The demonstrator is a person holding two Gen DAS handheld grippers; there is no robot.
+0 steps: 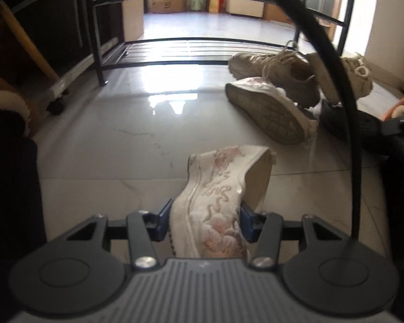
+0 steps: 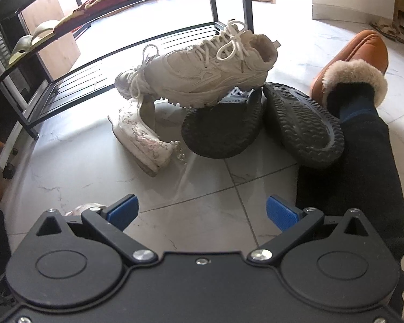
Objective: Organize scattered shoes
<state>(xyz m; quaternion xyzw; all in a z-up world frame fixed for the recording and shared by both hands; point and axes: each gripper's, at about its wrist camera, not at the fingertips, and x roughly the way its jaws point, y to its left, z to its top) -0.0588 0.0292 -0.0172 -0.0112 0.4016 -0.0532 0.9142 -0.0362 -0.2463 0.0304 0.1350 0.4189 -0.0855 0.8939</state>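
My left gripper (image 1: 206, 219) is shut on a white embroidered shoe (image 1: 218, 199) with pink flowers, held above the tiled floor with its opening facing away. Its mate (image 2: 142, 140) lies on its side in a pile on the floor, sole (image 1: 266, 113) showing in the left wrist view. Two beige laced sneakers (image 2: 210, 72) (image 1: 274, 72) rest on the pile, over two dark overturned shoes (image 2: 220, 132) (image 2: 304, 126). My right gripper (image 2: 200, 211) hangs open and holds nothing, above the floor in front of the pile. A black metal shoe rack (image 1: 164, 53) (image 2: 94, 62) stands behind.
The rack's upper shelf holds pale slippers (image 2: 32, 40) and red knitted ones (image 2: 99, 0). A person's dark trouser leg (image 2: 363, 175) and a brown fur-lined slipper (image 2: 358, 62) lie right of the pile. A black cable (image 1: 334, 62) crosses the left wrist view. A wheeled stand (image 1: 56, 94) sits at left.
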